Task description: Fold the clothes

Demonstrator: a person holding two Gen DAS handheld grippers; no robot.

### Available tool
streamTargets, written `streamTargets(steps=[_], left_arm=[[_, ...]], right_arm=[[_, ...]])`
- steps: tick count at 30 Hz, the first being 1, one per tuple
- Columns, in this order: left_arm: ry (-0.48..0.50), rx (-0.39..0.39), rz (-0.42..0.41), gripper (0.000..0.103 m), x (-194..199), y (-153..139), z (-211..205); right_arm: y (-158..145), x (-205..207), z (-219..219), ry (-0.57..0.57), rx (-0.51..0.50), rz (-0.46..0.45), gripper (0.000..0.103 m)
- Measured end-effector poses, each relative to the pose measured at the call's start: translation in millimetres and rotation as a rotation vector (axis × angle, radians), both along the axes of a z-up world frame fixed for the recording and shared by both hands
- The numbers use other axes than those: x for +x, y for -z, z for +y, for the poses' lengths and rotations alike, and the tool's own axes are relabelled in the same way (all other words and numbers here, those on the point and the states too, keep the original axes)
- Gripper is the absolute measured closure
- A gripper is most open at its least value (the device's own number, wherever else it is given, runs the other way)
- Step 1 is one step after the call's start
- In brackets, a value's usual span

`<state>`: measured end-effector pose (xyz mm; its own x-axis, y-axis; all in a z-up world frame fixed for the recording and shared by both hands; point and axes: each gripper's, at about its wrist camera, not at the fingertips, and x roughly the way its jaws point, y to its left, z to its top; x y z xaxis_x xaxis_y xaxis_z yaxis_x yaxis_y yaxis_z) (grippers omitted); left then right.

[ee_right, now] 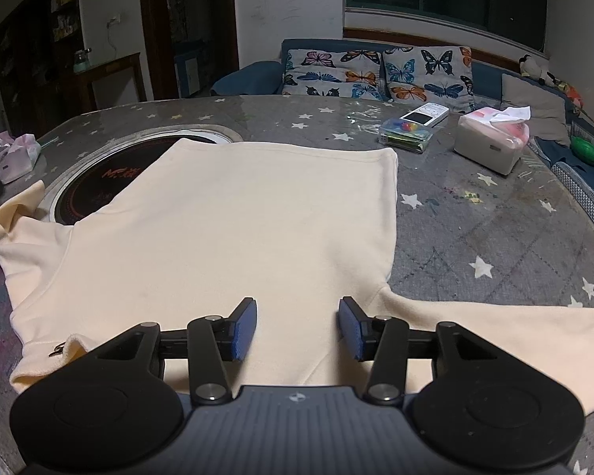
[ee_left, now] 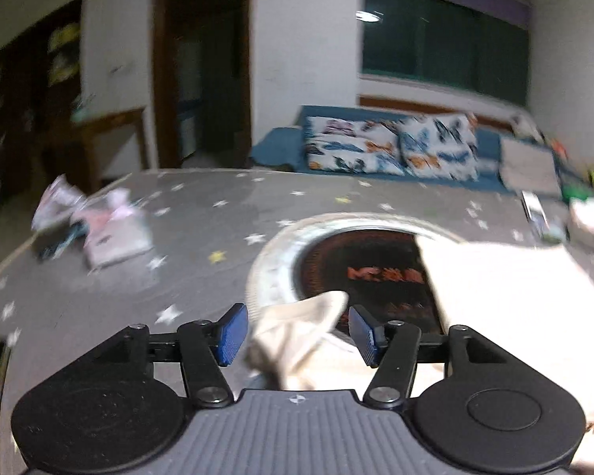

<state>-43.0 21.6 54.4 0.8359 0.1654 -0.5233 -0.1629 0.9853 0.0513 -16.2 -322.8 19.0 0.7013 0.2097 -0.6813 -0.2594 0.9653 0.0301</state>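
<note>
At the bottom of the left wrist view the left gripper (ee_left: 297,334) stands with its blue pads (ee_left: 230,334) apart, and a crumpled sleeve end (ee_left: 297,340) of the cream shirt (ee_right: 233,237) sits between them; neither pad seems to press on it, though blur makes that hard to swear to. In the right wrist view the right gripper (ee_right: 297,328) hangs with jaws moderately apart over the shirt's near edge, nothing pinched.

To my eye the step in hand is laying the sleeves in. It would go best by taking the sleeve end squarely, carrying it low across the body and smoothing it flat, with the other claw pinning the near hem so the cloth doesn't drag.

The shirt lies spread across the middle of the frame on the grey star-patterned table cover (ee_right: 475,229), mostly smooth, one sleeve reaching lower right, the other bunched at far left. Its far edge overlaps the round cooktop (ee_right: 95,182). Upper right sit a tissue box (ee_right: 491,146) and a small clear box (ee_right: 406,134); beyond, a sofa with butterfly cushions (ee_right: 376,73)
</note>
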Motion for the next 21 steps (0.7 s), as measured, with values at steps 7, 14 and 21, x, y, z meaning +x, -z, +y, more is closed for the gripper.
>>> streamTargets(steps=[7,14,21], left_arm=[[-0.010,0.168,0.086,0.061,39,32,-18],[-0.193,-0.056,0.002,0.093,8,16,53],[-0.382,-0.100,0.070,0.090,-18,30,106]], right_arm=[[-1,0,-1,0.005,0.010,-0.001,0.056],[0,1,-1,0.003,0.006,0.000,0.056],[0,1,0,-0.003,0.000,0.001,0.055]])
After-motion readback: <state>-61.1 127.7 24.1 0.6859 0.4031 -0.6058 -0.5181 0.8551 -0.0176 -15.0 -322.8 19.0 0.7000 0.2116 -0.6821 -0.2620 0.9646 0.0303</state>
